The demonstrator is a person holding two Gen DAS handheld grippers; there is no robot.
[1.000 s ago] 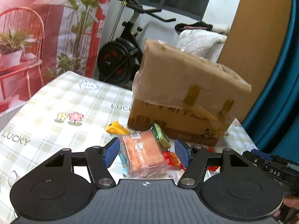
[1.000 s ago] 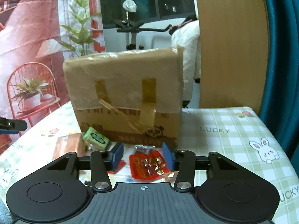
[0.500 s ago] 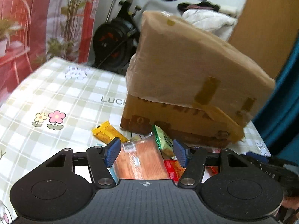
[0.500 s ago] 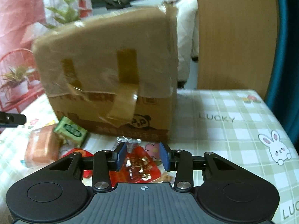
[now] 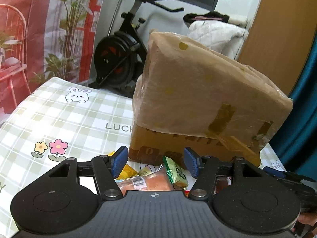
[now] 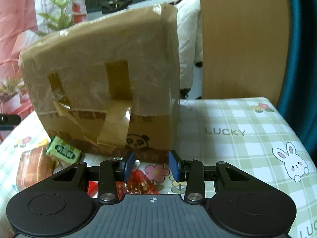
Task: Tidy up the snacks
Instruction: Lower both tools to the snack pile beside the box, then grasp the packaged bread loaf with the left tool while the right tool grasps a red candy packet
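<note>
Snacks (image 5: pixel 150 180) lie below both level claws, left (image 5: pixel 155 161) and right (image 6: pixel 151 165) (each spread, empty).

Ahead — cardboard box (image 6: pixel 103 91), snacks (image 5: pixel 174 170) underneath

Counter (image 6: pixel 247 123) under green-checked cloth carries taped cardboard box (image 6: pixel 111 91); before box lie green snack packet (image 6: pixel 63 152), orange-pink packet (image 5: pixel 150 182), yellow packet (image 5: pixel 126 171), red packet (image 6: pixel 142 184).
</note>
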